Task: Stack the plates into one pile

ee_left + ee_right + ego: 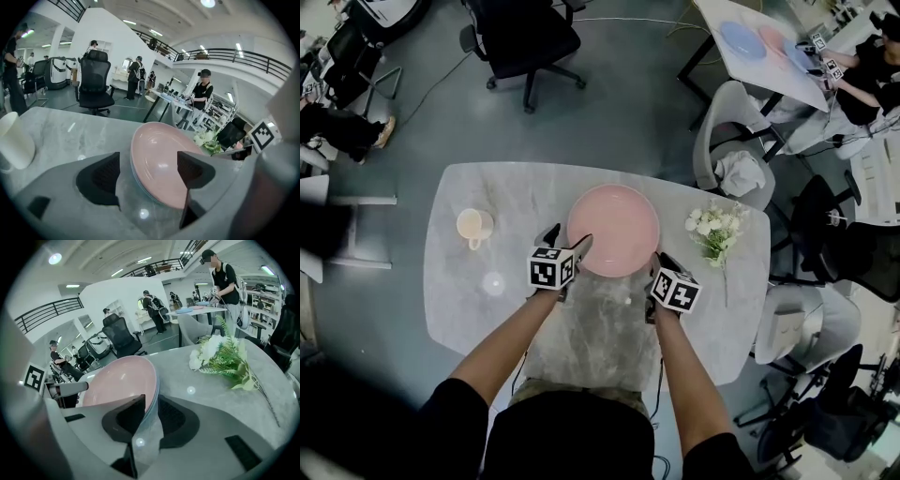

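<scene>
Pink plate (pixel 613 230): round, shiny, plain. It sits on top of a pale blue plate (pixel 154 392), same shape & abt the same size. Only a thin blue edge peeks out under the pink one. The 2 make 1 pile, open side up, on the grey table (pixel 487 192). Pile is in the middle left-to-right, more to the far side.

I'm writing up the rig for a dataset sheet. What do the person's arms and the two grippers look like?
The left gripper and right gripper are alike: smooth grey bodies, with black ridged pads lining two wedge-shaped jaws. Each carries a cube faced with black-and-white square markers. The person wears black short sleeves; the forearms are bare.
</scene>
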Motion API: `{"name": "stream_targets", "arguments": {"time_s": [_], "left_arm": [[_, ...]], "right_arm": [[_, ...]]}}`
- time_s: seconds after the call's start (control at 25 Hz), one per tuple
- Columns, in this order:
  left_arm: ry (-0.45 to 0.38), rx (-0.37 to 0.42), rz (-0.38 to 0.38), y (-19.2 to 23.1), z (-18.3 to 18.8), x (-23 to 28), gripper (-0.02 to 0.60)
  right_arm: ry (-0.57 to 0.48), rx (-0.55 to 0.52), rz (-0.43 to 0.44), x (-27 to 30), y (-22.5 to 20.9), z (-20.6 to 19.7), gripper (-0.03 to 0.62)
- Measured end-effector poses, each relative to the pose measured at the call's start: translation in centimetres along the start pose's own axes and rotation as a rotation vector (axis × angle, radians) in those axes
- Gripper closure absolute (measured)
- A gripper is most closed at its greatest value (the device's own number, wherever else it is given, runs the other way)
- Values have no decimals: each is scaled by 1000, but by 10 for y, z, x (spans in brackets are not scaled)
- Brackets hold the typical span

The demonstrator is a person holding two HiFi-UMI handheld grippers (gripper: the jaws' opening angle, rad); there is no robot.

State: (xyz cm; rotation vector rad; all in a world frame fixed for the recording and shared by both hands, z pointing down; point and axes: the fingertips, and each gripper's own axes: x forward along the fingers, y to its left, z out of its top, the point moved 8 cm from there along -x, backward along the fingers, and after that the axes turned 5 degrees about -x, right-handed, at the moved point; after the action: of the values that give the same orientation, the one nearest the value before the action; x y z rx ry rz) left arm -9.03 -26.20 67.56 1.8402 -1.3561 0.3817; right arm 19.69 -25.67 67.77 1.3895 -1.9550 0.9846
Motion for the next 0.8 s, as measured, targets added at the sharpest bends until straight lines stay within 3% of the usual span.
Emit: {"name": "stream_targets", "arguments": {"time_s": [0.24,0.36,0.44,0.6,0.68,0.8], "left_arm": [[-50,-19,-60,-5,-20,-56,204],[-79,-59,-98,-7,-33,-95,204],[-92,-45,-115,-9,-42,-122,204],[-150,-59,-116,-3,-60,-177,215],[-195,-93,-135,0,-67,-211,286],[-295,-127,-215,3,-73,-263,541]], "right_arm": [[-25,41,47,-45,22,-24,511],[-40,1,93,-78,51,-41,511],[-38,-32,121,-103,71,-54,511],[-52,-83,106,-152,104,-85,511],[-75,-103,94,-175,120,-99,511],[-119,-114,82,-210,144,-117,511]]}}
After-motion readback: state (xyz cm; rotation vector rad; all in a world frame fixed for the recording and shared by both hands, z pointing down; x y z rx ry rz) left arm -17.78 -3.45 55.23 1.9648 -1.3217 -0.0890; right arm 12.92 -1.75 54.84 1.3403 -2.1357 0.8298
